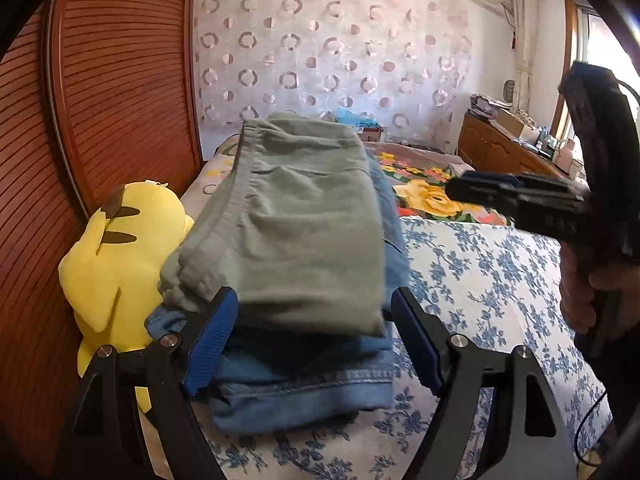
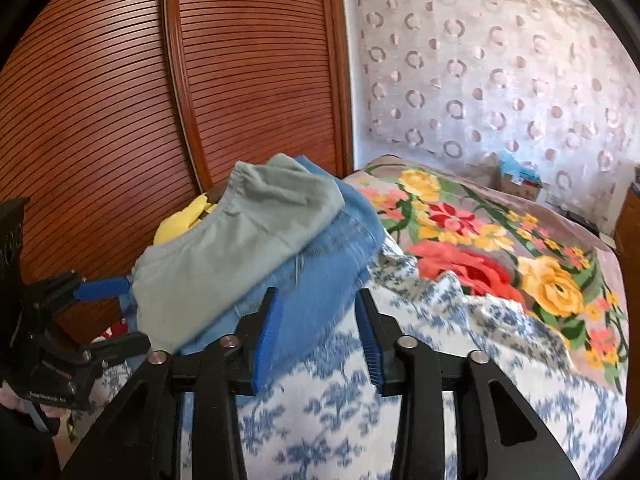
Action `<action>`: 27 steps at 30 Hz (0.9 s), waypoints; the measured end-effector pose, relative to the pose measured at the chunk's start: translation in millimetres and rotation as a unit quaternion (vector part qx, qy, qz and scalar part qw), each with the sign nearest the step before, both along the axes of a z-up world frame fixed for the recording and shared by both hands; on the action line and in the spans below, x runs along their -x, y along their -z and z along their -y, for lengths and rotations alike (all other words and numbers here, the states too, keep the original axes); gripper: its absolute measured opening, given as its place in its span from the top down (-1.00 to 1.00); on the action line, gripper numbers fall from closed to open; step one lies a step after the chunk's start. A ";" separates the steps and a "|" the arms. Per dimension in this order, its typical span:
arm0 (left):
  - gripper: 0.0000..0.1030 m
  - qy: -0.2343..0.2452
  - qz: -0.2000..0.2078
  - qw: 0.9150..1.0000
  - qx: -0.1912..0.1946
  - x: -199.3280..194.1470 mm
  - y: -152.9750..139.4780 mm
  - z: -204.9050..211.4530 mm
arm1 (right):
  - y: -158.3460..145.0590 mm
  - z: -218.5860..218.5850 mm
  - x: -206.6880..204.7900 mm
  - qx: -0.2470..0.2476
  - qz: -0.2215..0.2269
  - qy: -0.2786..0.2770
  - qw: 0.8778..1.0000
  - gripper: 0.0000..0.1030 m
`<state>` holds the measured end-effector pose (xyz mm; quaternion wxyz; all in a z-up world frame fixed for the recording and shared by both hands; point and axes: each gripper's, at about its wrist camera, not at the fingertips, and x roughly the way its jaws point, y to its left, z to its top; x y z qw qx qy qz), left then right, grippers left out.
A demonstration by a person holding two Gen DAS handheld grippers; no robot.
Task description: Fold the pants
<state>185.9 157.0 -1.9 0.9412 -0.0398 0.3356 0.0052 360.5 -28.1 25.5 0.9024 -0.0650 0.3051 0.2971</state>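
Blue-padded and spread apart, the left hand-held gripper straddles the near end of a folded stack: sage-green pants lying on top of blue jeans. The right hand-held gripper is likewise apart, holding nothing, by the jeans' edge. The stack rests on a blue-floral sheet on the bed, beside a yellow plush toy. Beyond lies a flowered blanket.

folded pants on top of jeans, stack on the bed's near left | plush toy left of the stack, against the wardrobe door | patterned sheet right of the stack | flowered blanket farther back | cabinet far right
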 end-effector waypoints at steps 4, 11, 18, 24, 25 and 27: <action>-0.55 0.008 0.006 1.000 -0.001 10.3 -3.1 8.8 | 0.6 7.4 29.6 0.003 0.006 0.018 1.000 0.11; -0.61 0.020 0.015 1.000 -0.008 29.0 -5.7 25.8 | 0.5 16.6 74.2 0.008 0.011 0.049 0.999 0.00; -0.80 0.022 0.033 0.999 -0.018 46.8 -8.7 41.9 | -2.9 26.9 106.1 0.004 0.010 0.070 0.997 -0.06; -0.80 0.038 0.035 0.998 -0.022 58.1 -9.2 55.7 | -6.7 37.9 128.6 -0.002 0.012 0.082 0.997 -0.29; -0.80 0.044 0.035 0.998 -0.014 60.5 -8.5 57.5 | -7.3 39.7 133.4 -0.003 0.012 0.086 0.996 -0.31; -0.80 0.054 0.034 0.998 0.001 64.3 -6.4 61.2 | -4.9 43.9 138.9 -0.004 0.010 0.093 0.996 -0.32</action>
